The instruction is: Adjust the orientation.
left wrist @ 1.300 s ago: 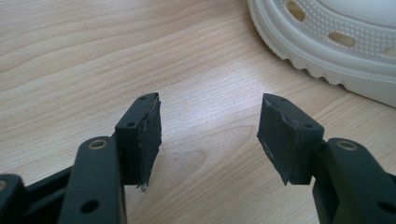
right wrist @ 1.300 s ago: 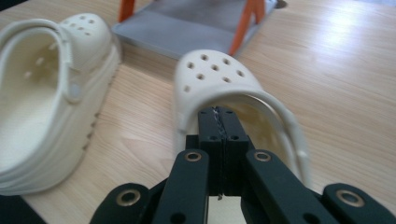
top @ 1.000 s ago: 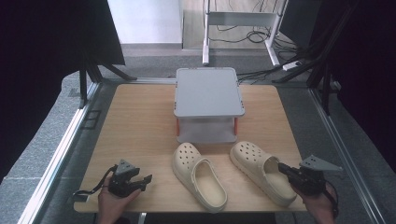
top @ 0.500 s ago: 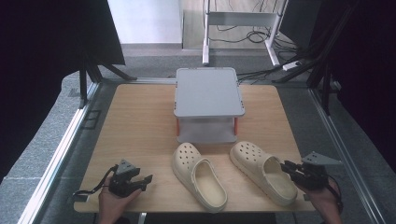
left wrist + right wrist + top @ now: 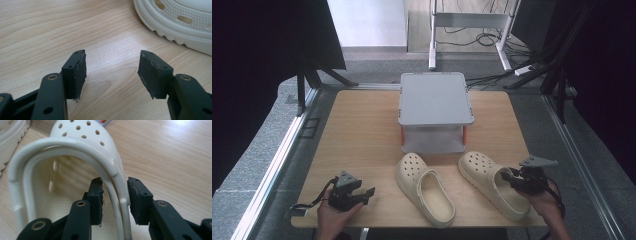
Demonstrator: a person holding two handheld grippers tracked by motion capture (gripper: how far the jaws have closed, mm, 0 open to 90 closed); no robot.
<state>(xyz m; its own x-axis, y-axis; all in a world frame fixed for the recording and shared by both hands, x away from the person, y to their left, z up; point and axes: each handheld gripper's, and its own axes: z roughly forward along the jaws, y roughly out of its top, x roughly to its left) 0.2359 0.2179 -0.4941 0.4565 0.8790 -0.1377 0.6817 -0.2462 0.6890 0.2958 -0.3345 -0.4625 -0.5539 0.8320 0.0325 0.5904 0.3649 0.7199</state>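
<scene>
Two cream clogs lie on a wooden table (image 5: 362, 130) in front of a grey two-tier stand (image 5: 435, 107). The right clog (image 5: 492, 182) lies near the table's right front corner, its perforated toe pointed toward the stand and slightly left, its heel toward the person; the long axis runs from near right to far left. The left clog (image 5: 424, 187) lies beside it, well apart, similarly angled.

The step in hand is judged to be the grasp of the right clog. The right gripper (image 5: 115, 195) is seen with its jaws part open, having just been opening, and set astride the clog's side wall (image 5: 117, 187): one jaw inside the opening, one outside. The wall is straddled but seemingly not yet pinched. The next move calls for closing on that wall, then a lift that keeps the clog level.

The left gripper (image 5: 112, 72) rests wide open over bare wood, with nothing held, beside the left clog's sole (image 5: 175, 30).
</scene>
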